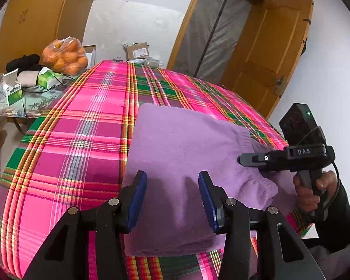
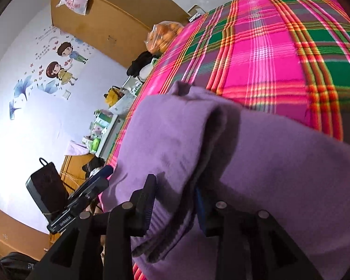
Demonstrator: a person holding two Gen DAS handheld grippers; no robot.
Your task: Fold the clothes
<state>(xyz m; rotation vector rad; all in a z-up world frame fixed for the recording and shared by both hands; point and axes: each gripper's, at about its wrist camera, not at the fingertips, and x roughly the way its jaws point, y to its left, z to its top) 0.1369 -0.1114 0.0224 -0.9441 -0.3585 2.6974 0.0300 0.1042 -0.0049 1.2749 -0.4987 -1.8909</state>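
Lying on the plaid sheet (image 1: 81, 140), the purple garment (image 1: 182, 144) sits under the released left tongs (image 1: 172, 198), a fold between the right tongs (image 2: 175, 200), grip unclear.

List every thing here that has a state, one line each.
purple garment: folded, lying on the plaid cloth.
left gripper: open, over the garment, nothing gripped.
right gripper: a ribbed cuff fold between its fingers.
door: open.
bag of oranges: closed.

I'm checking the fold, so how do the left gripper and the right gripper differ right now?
The left gripper stands open over the flat purple garment, nothing between its fingers; the right gripper has a raised fold of that garment between its fingers. Both point downward at the garment on the plaid sheet.
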